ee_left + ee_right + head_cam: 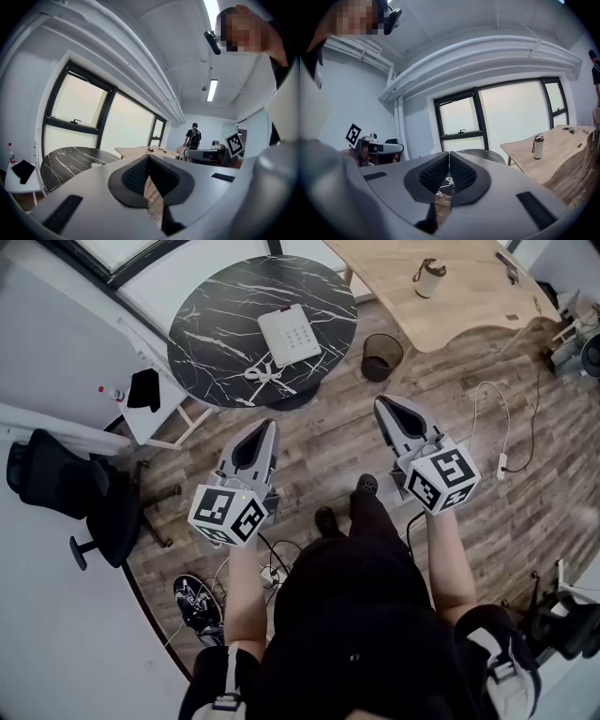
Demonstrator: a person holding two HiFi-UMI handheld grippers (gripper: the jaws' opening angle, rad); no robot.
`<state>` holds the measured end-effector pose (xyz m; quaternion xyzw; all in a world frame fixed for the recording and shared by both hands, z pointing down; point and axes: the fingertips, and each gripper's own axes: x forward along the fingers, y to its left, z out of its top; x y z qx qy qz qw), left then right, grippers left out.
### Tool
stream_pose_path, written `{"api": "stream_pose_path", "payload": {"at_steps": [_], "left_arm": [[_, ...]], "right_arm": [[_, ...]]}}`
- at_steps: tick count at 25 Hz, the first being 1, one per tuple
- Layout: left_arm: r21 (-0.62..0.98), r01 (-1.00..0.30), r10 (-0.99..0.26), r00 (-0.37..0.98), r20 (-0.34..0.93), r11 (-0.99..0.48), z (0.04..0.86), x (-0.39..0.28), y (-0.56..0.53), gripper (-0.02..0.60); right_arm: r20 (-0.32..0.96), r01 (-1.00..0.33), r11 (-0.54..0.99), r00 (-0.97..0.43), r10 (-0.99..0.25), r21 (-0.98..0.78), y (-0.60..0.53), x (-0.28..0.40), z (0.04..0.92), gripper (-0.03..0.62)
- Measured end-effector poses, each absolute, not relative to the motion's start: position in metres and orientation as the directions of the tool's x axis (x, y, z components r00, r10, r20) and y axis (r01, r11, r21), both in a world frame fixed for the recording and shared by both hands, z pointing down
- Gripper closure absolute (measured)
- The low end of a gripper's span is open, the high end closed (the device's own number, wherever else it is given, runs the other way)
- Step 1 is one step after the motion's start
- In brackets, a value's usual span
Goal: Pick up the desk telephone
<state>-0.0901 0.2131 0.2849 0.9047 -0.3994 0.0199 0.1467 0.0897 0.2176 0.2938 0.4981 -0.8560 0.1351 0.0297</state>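
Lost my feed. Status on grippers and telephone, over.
Left gripper shut, empty. Right gripper shut, empty. Telephone untouched on round table, ahead of both. Wastebasket on floor ahead of right gripper.

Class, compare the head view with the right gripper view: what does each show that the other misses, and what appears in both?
Only the head view: the keypad of the desk telephone, the waste bin, the black chair. Only the right gripper view: the white ceiling pipes. Both: the marble table, the wooden table with its flask, and the left gripper.
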Motion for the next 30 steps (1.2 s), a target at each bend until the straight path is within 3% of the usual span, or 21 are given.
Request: {"api": "stream_pose_path", "payload": {"at_steps": [30], "left_arm": [[0.251,-0.829,-0.779,0.557,0.288,-0.500,0.312,0.013,0.121,0.568]], "right_arm": [[0.249,-0.738,0.577,-0.668,-0.702,-0.350,0.098,0.183,0.344,0.562]]}}
